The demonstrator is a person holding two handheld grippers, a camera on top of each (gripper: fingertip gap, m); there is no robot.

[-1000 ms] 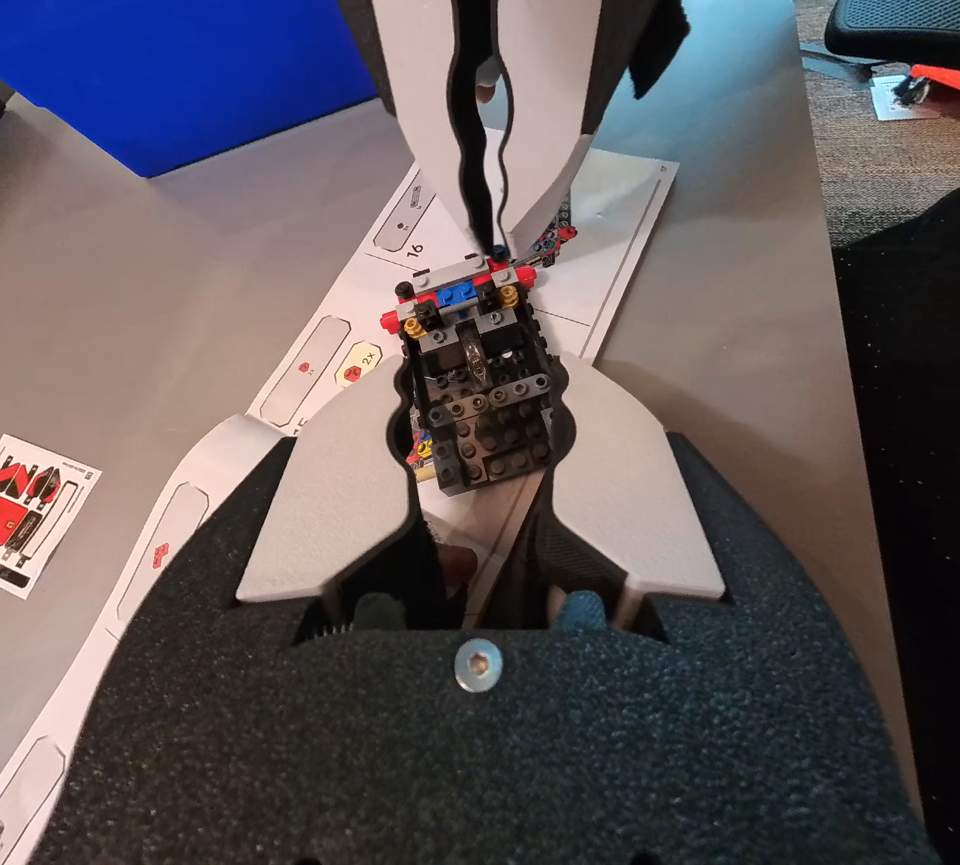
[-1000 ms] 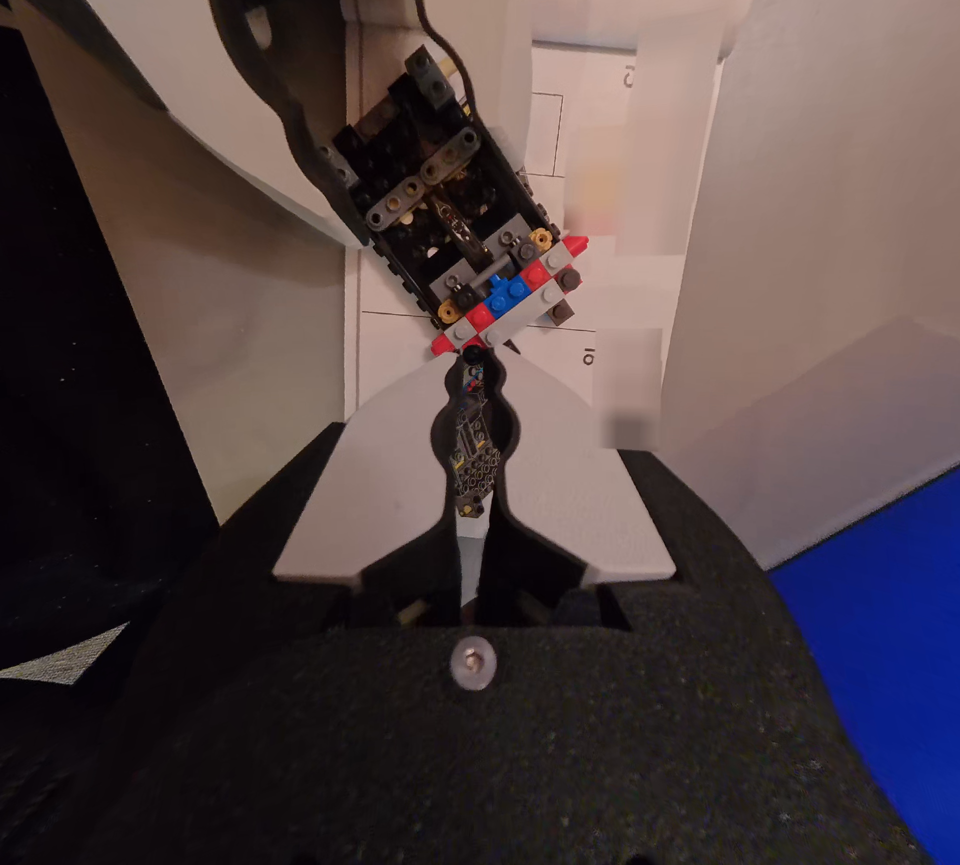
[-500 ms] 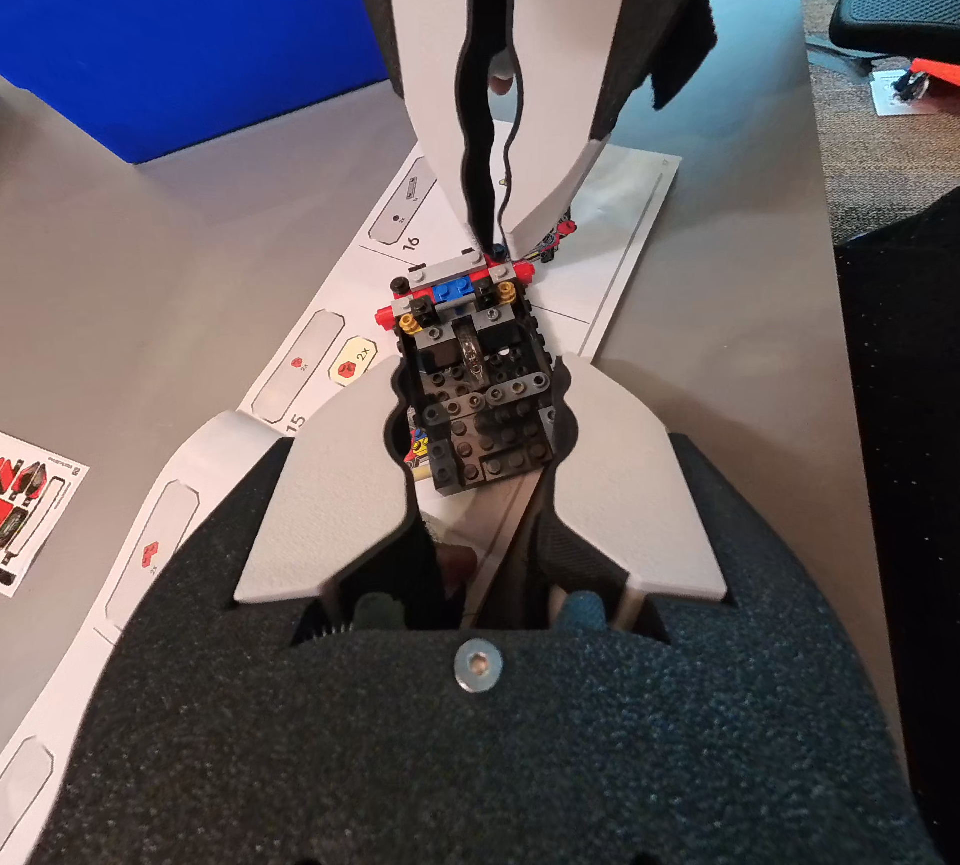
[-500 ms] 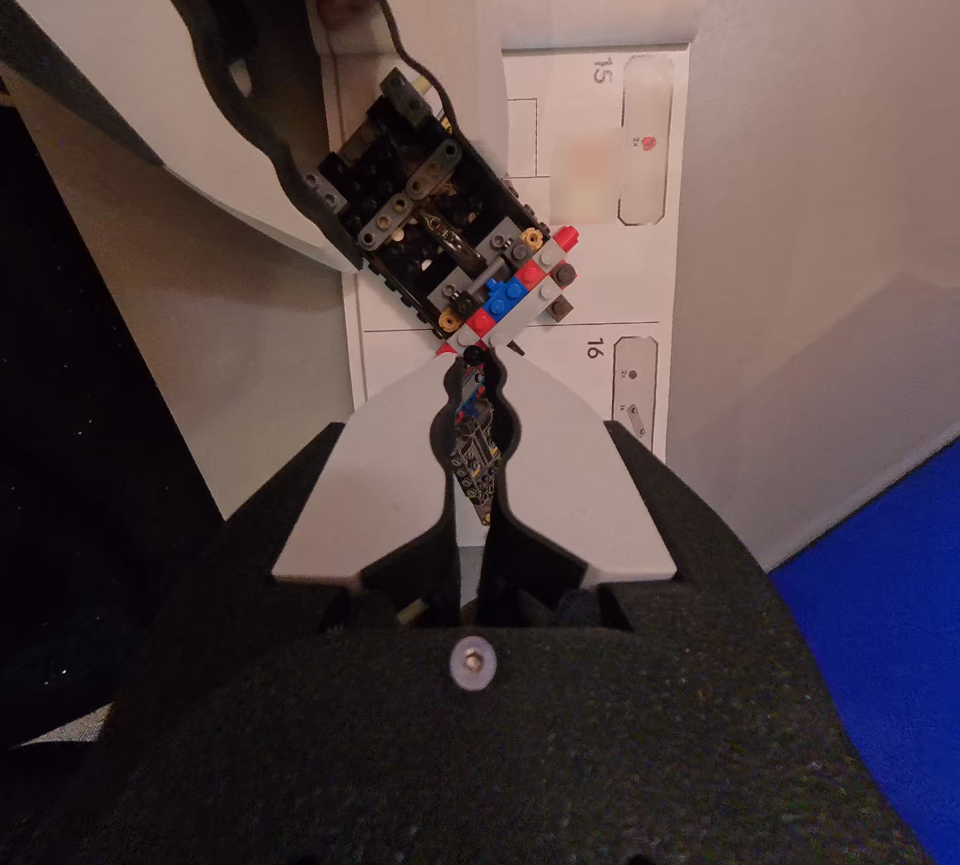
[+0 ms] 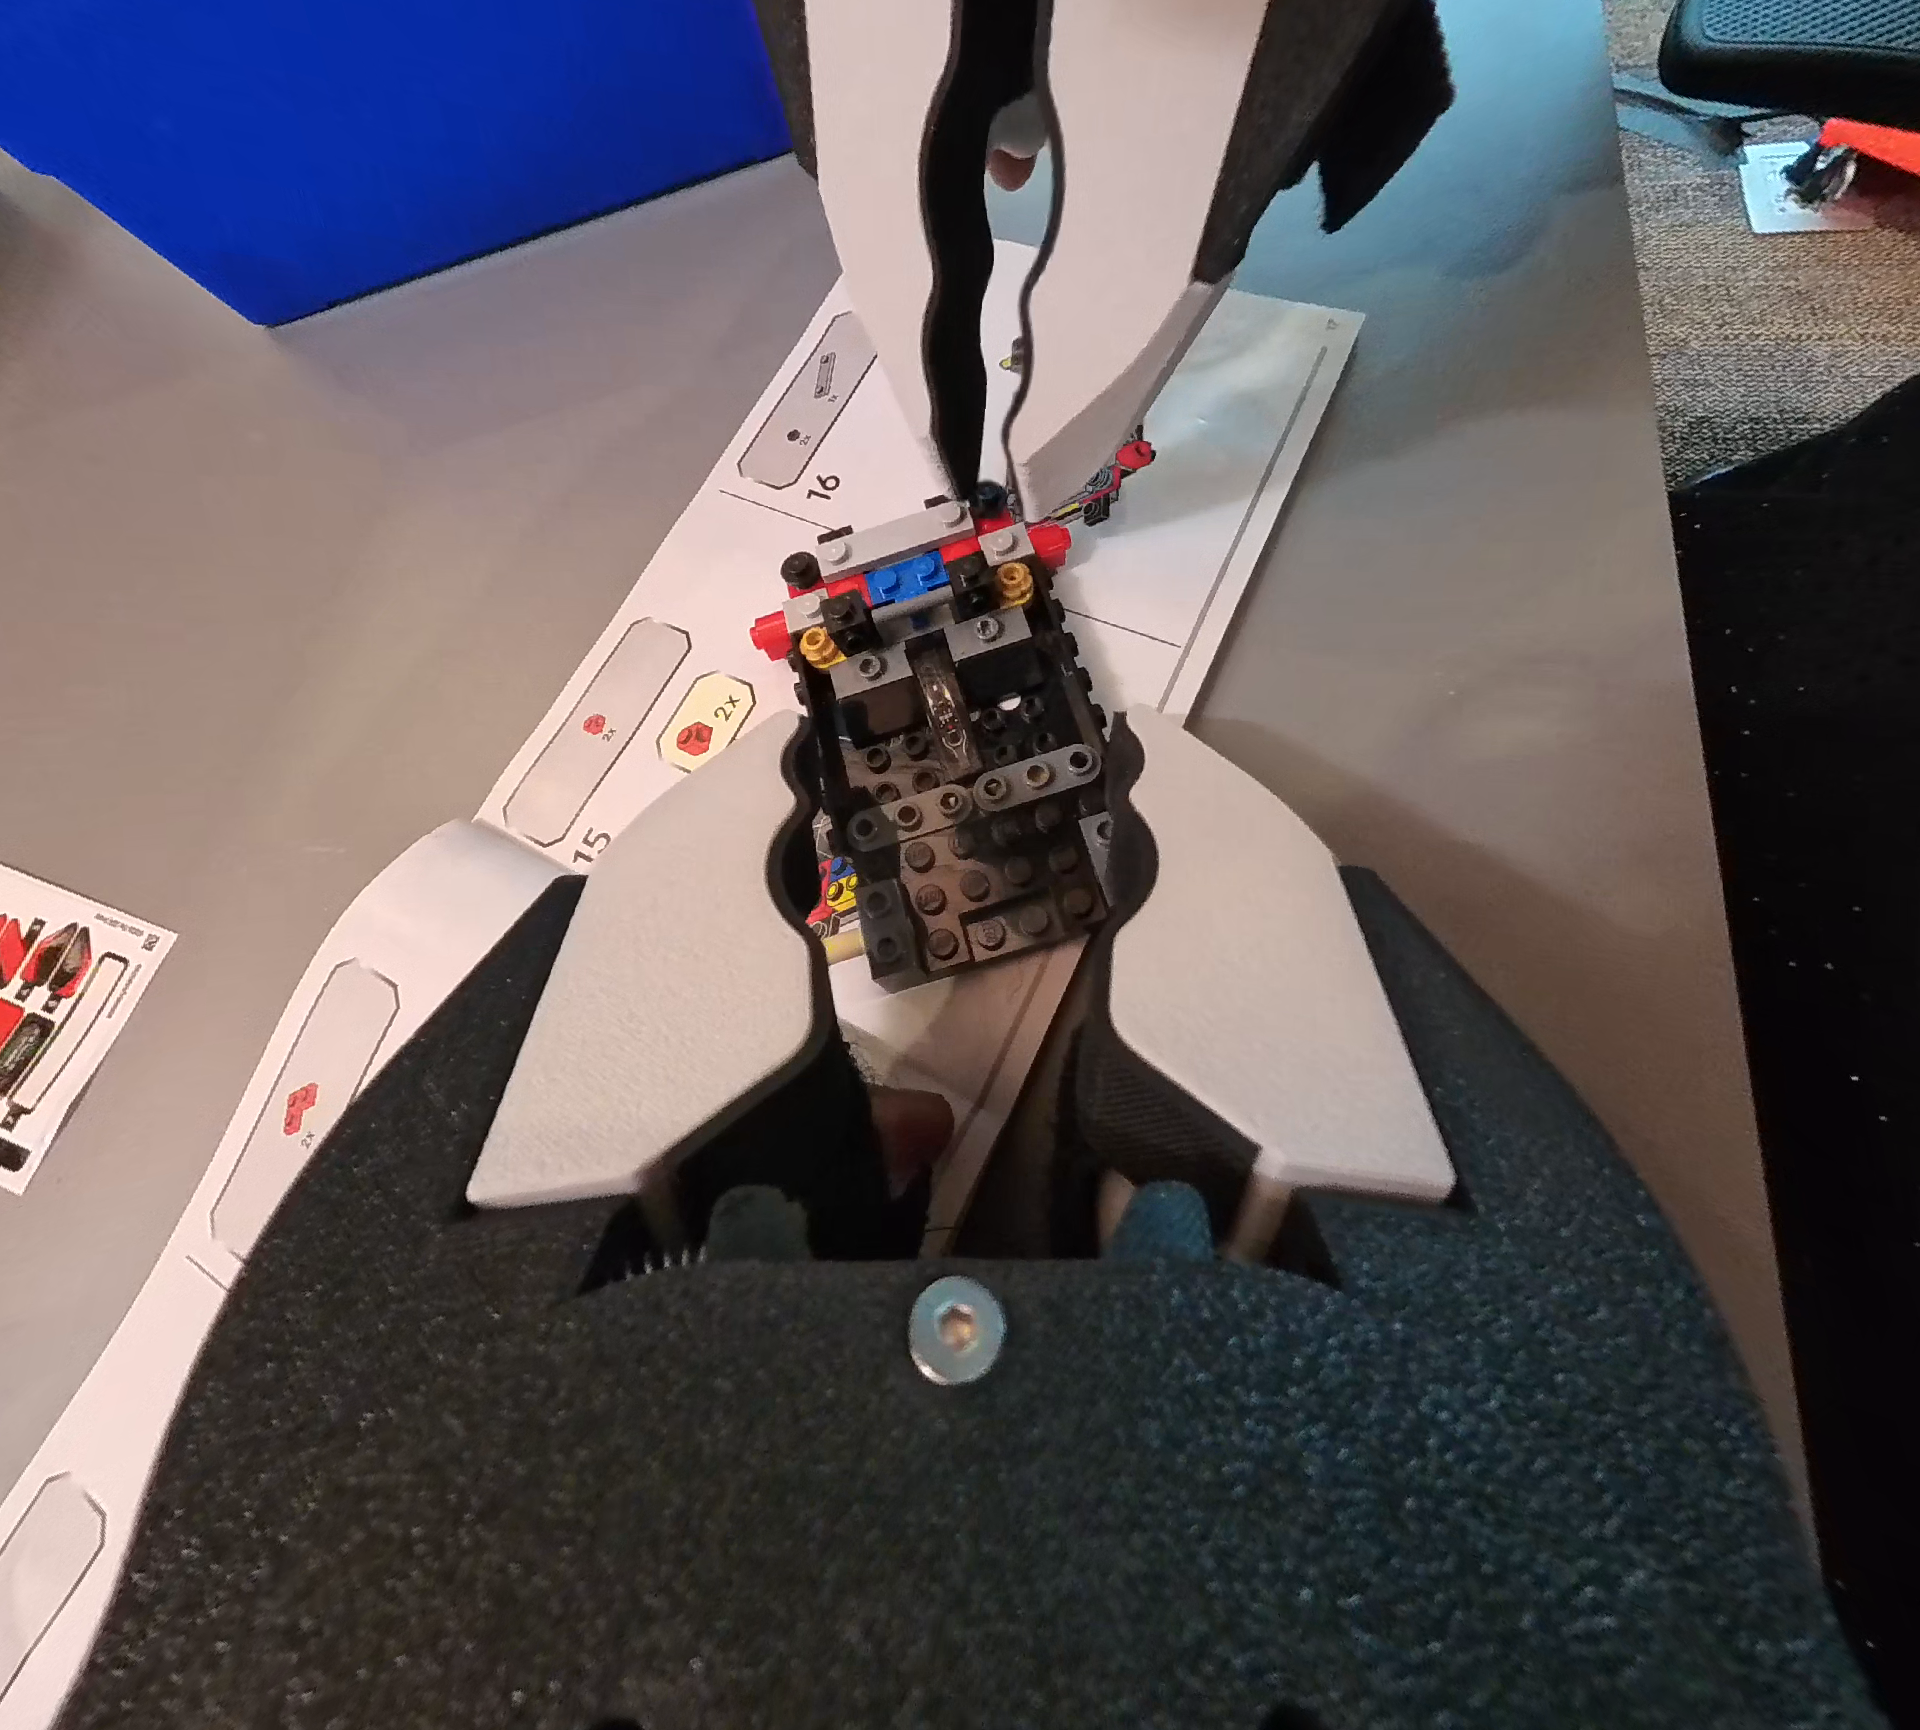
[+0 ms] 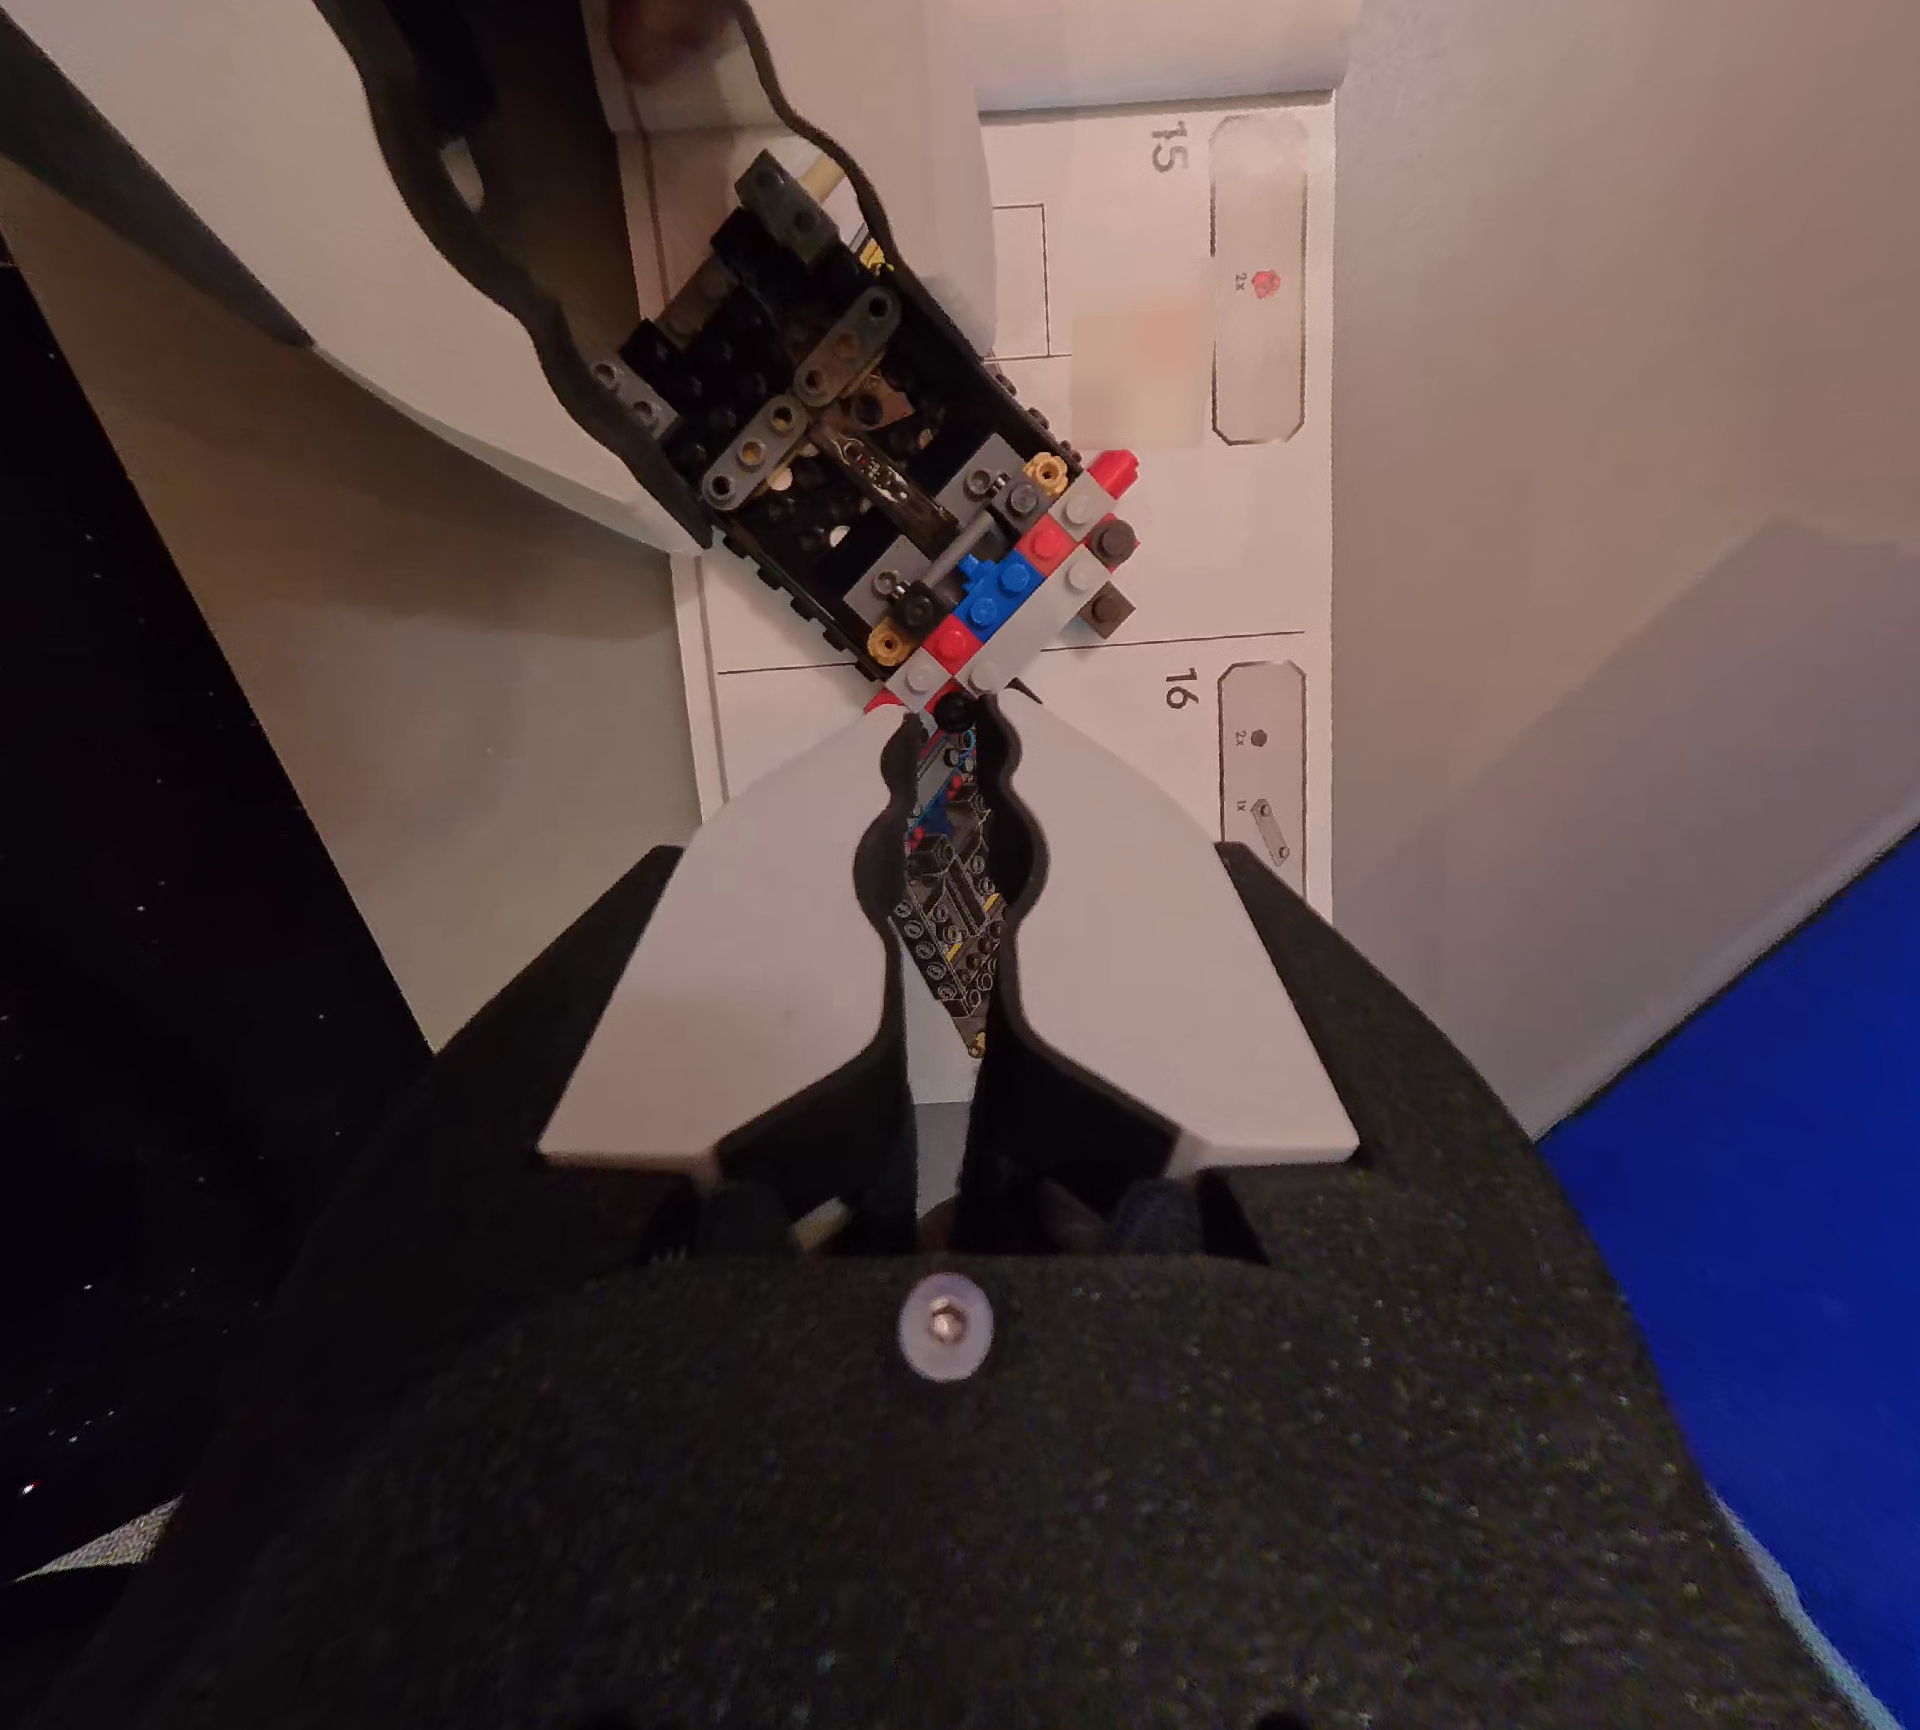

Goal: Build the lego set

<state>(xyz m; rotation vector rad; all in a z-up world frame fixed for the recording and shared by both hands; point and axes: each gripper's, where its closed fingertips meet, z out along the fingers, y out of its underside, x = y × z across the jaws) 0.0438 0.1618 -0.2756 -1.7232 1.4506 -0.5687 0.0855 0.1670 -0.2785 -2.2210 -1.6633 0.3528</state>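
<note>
Lego build [image 5: 951,745]: black body, grey plates, red-blue-red strip, gold studs. Gripper [image 5: 956,833] fingers pale grey, black foam housing. Bench [image 5: 312,537] grey. Bin [image 5: 364,18] blue. Instruction booklet [image 5: 1226,475] white. Sticker sheet [image 5: 52,1005] red and black

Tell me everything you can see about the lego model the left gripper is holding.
The partly built black lego model is a studded plastic box frame, clamped at its sides between the left gripper's grey fingers, above the open instruction booklet. Its far end carries red, blue and grey plates, where the right gripper presses a small black round piece.
</note>
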